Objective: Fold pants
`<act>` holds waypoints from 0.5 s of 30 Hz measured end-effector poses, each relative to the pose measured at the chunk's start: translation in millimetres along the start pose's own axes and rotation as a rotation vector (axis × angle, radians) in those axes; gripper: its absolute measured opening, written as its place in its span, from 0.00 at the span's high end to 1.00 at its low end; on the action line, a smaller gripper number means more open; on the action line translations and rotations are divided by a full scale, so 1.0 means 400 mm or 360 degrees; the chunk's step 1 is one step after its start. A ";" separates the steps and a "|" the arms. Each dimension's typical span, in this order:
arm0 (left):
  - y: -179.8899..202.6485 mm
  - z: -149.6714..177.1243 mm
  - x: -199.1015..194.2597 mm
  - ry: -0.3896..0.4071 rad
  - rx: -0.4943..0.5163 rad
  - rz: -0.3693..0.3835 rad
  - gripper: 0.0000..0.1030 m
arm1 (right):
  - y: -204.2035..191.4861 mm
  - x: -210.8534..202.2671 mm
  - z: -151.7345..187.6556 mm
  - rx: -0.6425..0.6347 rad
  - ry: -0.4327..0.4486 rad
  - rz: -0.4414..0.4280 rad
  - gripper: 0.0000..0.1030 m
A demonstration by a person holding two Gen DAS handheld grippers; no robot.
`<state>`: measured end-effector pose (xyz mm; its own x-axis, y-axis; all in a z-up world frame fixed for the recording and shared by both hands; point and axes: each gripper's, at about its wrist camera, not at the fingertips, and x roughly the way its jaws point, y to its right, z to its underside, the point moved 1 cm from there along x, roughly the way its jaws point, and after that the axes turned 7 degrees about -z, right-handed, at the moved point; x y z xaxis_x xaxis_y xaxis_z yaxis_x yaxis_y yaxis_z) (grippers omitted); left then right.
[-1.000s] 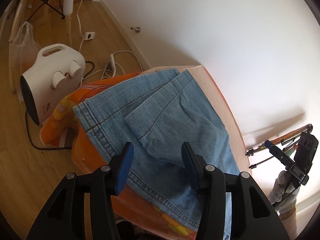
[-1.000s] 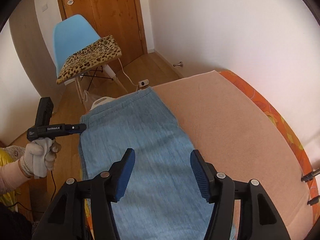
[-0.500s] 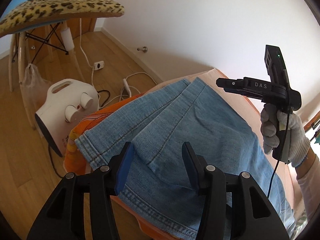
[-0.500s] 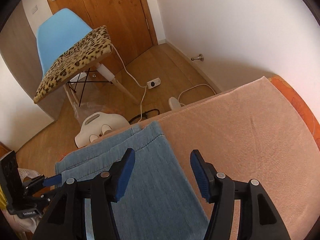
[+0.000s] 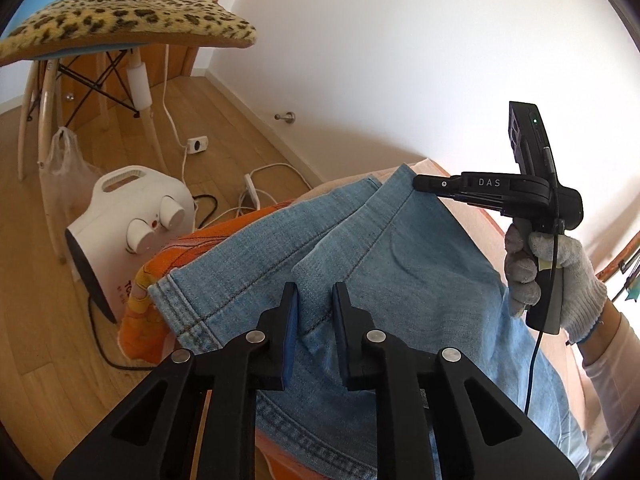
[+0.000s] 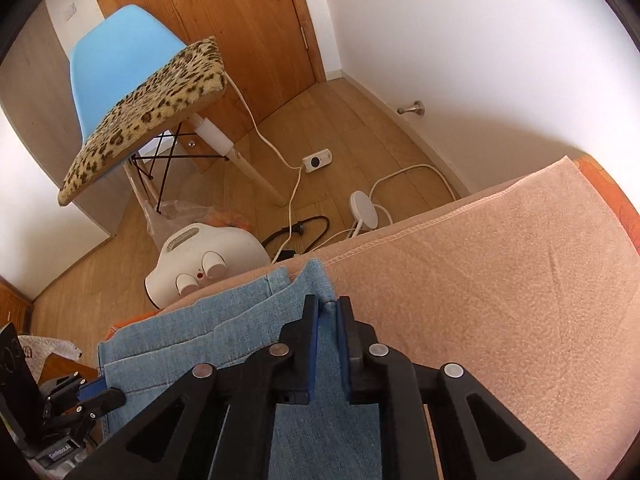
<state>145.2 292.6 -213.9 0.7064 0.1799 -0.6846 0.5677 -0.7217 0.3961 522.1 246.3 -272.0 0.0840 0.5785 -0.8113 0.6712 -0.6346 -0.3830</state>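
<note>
Right wrist view: right gripper (image 6: 328, 308) clamped on far hem corner of the jeans (image 6: 192, 344), which lie on the peach towel (image 6: 500, 300). Left gripper (image 5: 314, 300), jaws just closing, pinches a denim fold at the near hem.

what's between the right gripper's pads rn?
A pinched fold of the jeans at their far hem corner. The right gripper has just closed on it; the right wrist view shows denim filling the gap, nothing else.
</note>
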 end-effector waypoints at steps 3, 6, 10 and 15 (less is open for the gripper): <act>-0.017 -0.008 -0.022 0.0031 -0.0057 0.0042 0.87 | -0.034 -0.035 -0.004 -0.0066 0.0039 0.0008 0.99; -0.046 -0.018 -0.054 0.0071 -0.0123 0.0056 0.87 | -0.080 -0.064 -0.021 -0.0117 0.0086 -0.0004 0.99; -0.070 -0.026 -0.082 0.0100 -0.0121 0.0036 0.87 | -0.131 -0.057 -0.051 -0.0150 0.0102 -0.0027 0.99; -0.091 -0.039 -0.065 0.0075 -0.0084 -0.0008 0.87 | -0.135 0.018 -0.055 -0.0125 0.0041 0.0040 0.99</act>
<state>112.9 324.6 -201.0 0.7219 0.2155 -0.6576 0.5918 -0.6847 0.4253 502.6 295.8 -247.5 0.1200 0.5765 -0.8083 0.7242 -0.6078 -0.3259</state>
